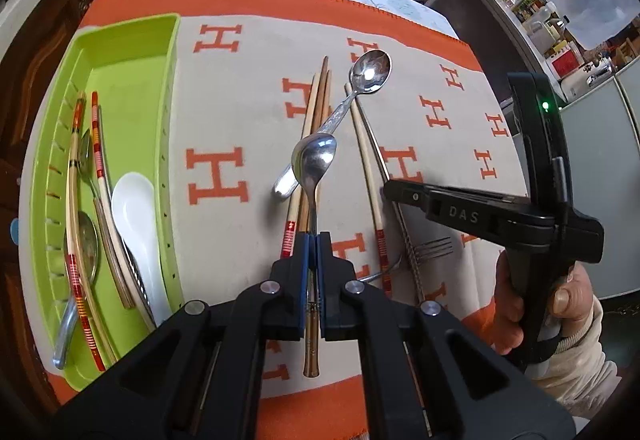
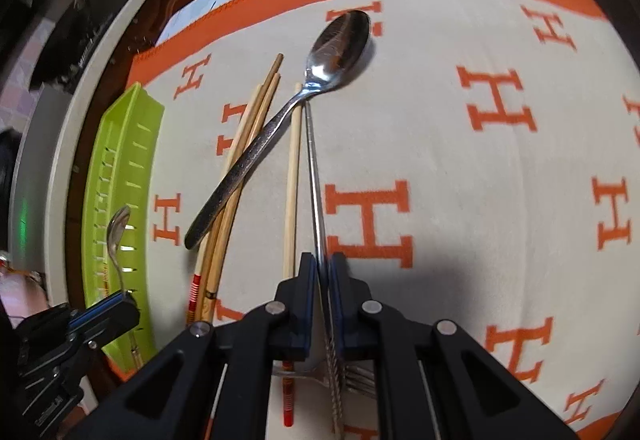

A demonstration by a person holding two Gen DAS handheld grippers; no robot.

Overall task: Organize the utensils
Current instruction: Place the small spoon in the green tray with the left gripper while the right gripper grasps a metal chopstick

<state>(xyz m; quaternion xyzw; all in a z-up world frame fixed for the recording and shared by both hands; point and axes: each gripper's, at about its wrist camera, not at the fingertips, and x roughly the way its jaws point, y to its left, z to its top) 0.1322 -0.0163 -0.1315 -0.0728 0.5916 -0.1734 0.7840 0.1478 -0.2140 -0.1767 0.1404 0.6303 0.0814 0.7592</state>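
While the left gripper (image 1: 314,240) is clamped on a wood-handled spoon (image 1: 314,164), its bowl sticking out ahead of the fingertips, the green tray (image 1: 132,88) lies off to its left w/ a white spoon (image 1: 134,208), chopsticks & other spoons already inside. The right gripper (image 2: 322,264) is closed round a metal chopstick (image 2: 314,168) running straight ahead from its jaws. Judgement: carry the spoon left over the tray wall, keep it level, lower it lengthwise beside the white spoon, then release. The left view shows the tray's contents & the hand (image 1: 516,304) on the right gripper. The right view shows the fork (image 2: 352,376) under its fingers more closely, and a large spoon (image 2: 280,120) lying across the wooden chopsticks (image 2: 244,136).
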